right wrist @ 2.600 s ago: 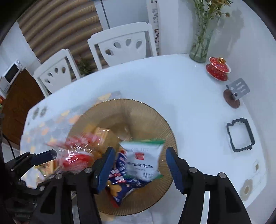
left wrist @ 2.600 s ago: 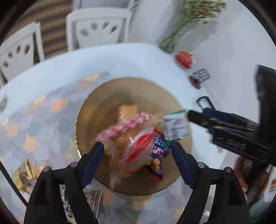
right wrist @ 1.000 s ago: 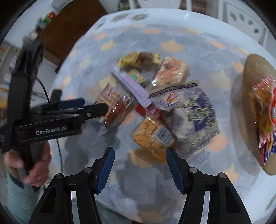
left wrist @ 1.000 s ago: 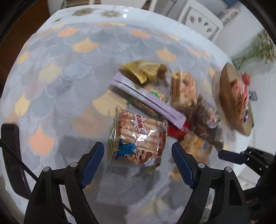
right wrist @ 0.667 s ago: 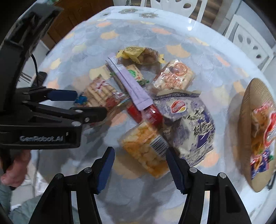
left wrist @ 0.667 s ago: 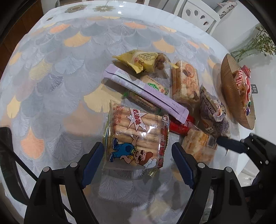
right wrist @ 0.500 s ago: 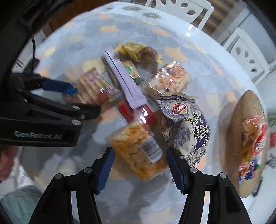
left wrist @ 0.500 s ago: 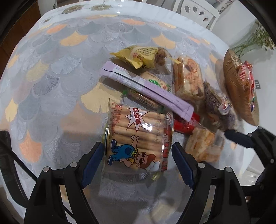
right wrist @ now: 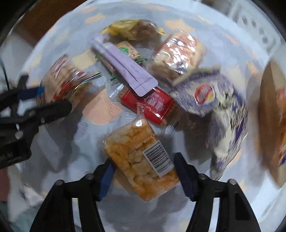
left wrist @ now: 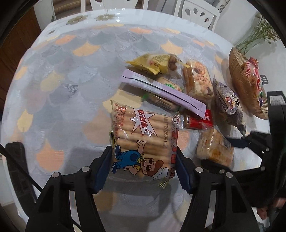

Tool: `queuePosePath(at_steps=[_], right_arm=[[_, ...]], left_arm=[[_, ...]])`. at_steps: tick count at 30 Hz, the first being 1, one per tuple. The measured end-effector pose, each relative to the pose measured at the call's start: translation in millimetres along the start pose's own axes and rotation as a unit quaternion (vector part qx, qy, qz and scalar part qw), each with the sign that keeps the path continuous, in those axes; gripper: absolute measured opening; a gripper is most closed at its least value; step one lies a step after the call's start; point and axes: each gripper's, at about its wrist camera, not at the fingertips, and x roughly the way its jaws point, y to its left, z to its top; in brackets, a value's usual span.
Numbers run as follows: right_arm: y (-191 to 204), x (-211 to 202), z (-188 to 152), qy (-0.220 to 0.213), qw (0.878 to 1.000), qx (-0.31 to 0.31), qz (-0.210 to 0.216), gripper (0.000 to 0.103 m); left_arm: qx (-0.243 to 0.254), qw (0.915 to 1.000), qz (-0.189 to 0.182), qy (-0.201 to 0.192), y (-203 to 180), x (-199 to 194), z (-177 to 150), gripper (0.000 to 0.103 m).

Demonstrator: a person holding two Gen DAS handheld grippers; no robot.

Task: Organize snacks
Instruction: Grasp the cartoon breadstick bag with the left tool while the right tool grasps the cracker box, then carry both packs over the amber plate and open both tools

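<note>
My left gripper (left wrist: pixel 143 169) is open, its fingers on either side of the near end of a clear biscuit-stick pack with a cartoon boy (left wrist: pixel 143 141), which lies on the table. My right gripper (right wrist: pixel 143 175) is open, its fingers flanking the near end of an orange rice-cracker pack with a barcode (right wrist: pixel 141 160); that pack also shows in the left wrist view (left wrist: pixel 214 146). A pile of snacks lies beyond: a purple pouch (left wrist: pixel 160 91), a red pack (right wrist: pixel 152 105), a purple chip bag (right wrist: pixel 219 110), a yellow bag (left wrist: pixel 152 64). The woven basket (left wrist: pixel 239 80) holds several snacks at far right.
The table has a scallop-patterned cloth (left wrist: pixel 62 80). White chairs (left wrist: pixel 196 12) stand behind the far edge. A vase of flowers (left wrist: pixel 259 35) stands behind the basket. The left gripper shows at the left of the right wrist view (right wrist: pixel 44 100), close to the pile.
Both grippers left the basket, swung over to the snack pile and came down. Each now has its open fingers around a pack: left at the biscuit sticks, right at the rice crackers.
</note>
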Motion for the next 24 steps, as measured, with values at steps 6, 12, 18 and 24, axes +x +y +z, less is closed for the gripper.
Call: queuePosePath(at_steps=[6,12,18,24], right_arm=[[-27.7,4.5,-11.5,0.025,0.978,0.145,0.149,0.058],[-18.5,3.5,-25.1,0.016,0.985,0.127,0.119,0.060],[11.3,10.4,-23.8,0.009,0.993,0.105,0.049,0.050],[30.4,-15.0,-25.6,-0.027,0.994,0.092,0.051,0.046]], left_arm=[[-0.003,0.9999,-0.010,-0.010,15.7,-11.8,2.2,0.063],[0.022,0.9995,-0.017,-0.017,12.0,-19.6,6.8,0.063],[0.046,0.9983,-0.017,-0.032,-1.4,-28.6,14.8,0.063],[0.058,0.9960,0.007,-0.067,-3.5,-57.7,25.8,0.063]])
